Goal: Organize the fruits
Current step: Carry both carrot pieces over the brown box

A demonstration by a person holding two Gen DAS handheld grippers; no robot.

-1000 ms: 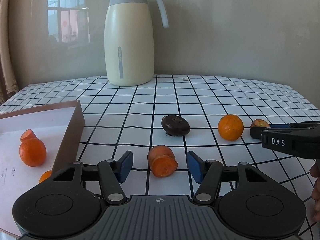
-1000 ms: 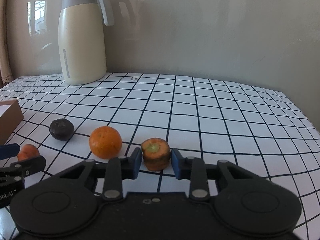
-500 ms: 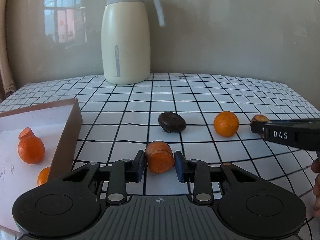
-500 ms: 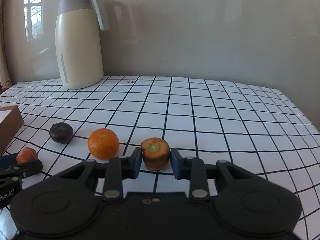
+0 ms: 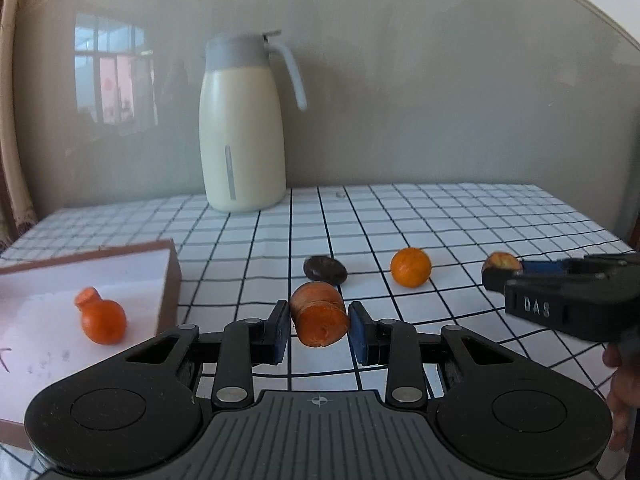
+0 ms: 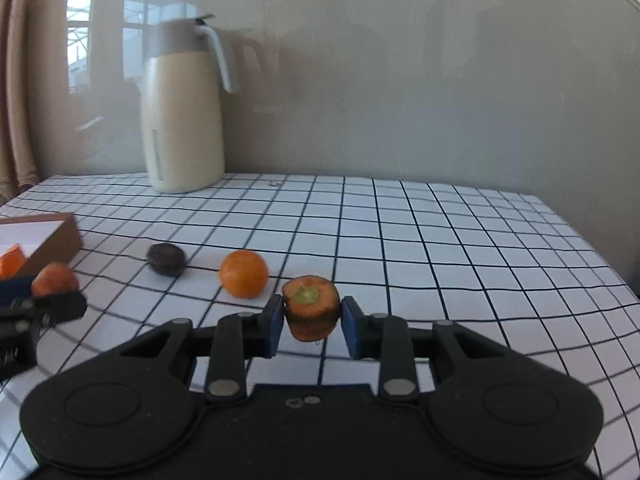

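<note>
My left gripper (image 5: 319, 330) is shut on an orange carrot chunk (image 5: 320, 315), held above the checked tablecloth. My right gripper (image 6: 311, 322) is shut on a carrot stub with a green centre (image 6: 310, 307), also off the cloth. In the left wrist view the right gripper's black body (image 5: 560, 298) shows at the right edge with its stub (image 5: 502, 262). On the cloth between them lie a dark round fruit (image 5: 325, 270) and a tangerine (image 5: 411, 267). A brown box (image 5: 170, 280) at the left holds another tangerine (image 5: 103, 321) and a small carrot piece (image 5: 85, 296).
A cream thermos jug (image 5: 243, 128) stands at the back by the wall. The checked tablecloth (image 6: 440, 240) stretches bare to the right. A person's fingers (image 5: 618, 364) show at the right edge behind the right gripper.
The left jaws closed on the carrot chunk. Both grippers then rose and drew back with their pieces, so the table and jug look lower and farther away.
</note>
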